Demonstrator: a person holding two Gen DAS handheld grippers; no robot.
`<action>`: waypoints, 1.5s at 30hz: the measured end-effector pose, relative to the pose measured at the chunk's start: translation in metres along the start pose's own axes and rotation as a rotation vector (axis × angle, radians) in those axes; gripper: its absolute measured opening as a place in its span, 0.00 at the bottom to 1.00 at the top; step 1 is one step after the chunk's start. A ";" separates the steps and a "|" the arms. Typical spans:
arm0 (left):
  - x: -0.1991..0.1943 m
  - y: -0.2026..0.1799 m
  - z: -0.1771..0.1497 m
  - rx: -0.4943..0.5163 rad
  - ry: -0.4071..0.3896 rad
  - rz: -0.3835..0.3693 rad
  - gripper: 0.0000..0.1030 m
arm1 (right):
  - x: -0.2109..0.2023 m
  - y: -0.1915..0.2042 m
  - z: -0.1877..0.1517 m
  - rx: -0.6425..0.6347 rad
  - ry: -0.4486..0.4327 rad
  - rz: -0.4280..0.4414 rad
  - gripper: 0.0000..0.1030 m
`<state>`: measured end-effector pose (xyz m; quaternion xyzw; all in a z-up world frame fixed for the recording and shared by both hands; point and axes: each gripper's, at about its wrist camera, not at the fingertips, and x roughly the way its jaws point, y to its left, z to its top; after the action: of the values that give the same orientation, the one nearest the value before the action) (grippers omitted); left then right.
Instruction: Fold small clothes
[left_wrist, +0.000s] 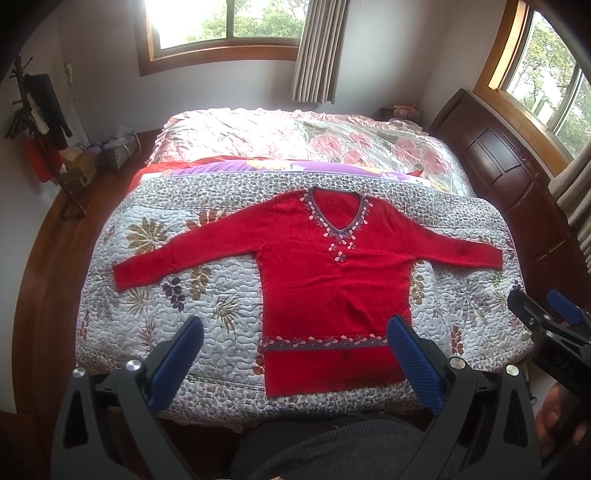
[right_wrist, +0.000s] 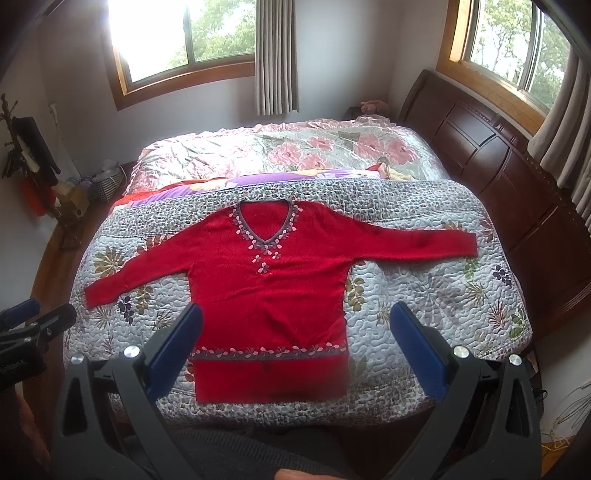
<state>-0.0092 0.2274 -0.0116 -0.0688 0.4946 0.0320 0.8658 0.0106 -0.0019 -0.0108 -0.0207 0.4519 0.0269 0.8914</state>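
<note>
A bedroom with two wooden-framed windows holds a wide bed (left_wrist: 258, 140) whose near end is covered by a quilted leaf-print bedspread (left_wrist: 177, 266), and both tools hang above its near edge. The left gripper (left_wrist: 295, 354) has its blue pads spread wide and holds nothing; the right gripper (right_wrist: 295, 350) is likewise spread wide and empty, and its tip shows at the right edge of the left wrist view. Ahead of and below both lies the red sweater (left_wrist: 332, 273), flat and face up on the bedspread, hem nearest the tools, V-neck farthest, each sleeve stretched out to its own side. From the left gripper the body sits ahead and slightly right, its right pad overlapping the hem's corner in the view; from the right gripper the body sits ahead and slightly left. No fold appears to have been made, so the task looks to be at its start. The next move probably calls for lowering a gripper to a cuff or shoulder, pinching one layer, and carrying the sleeve across the body.
</note>
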 end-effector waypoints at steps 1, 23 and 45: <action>0.000 0.000 0.000 0.001 0.000 0.001 0.96 | 0.000 -0.001 0.001 0.002 0.000 0.000 0.97; -0.002 0.001 0.006 0.002 -0.017 0.004 0.96 | -0.001 0.000 0.005 0.000 0.000 -0.005 0.97; 0.008 0.000 0.017 0.008 0.002 0.006 0.96 | 0.016 -0.007 0.017 0.019 0.030 -0.007 0.97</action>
<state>0.0094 0.2294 -0.0102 -0.0636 0.4960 0.0327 0.8654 0.0344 -0.0069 -0.0136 -0.0143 0.4652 0.0191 0.8849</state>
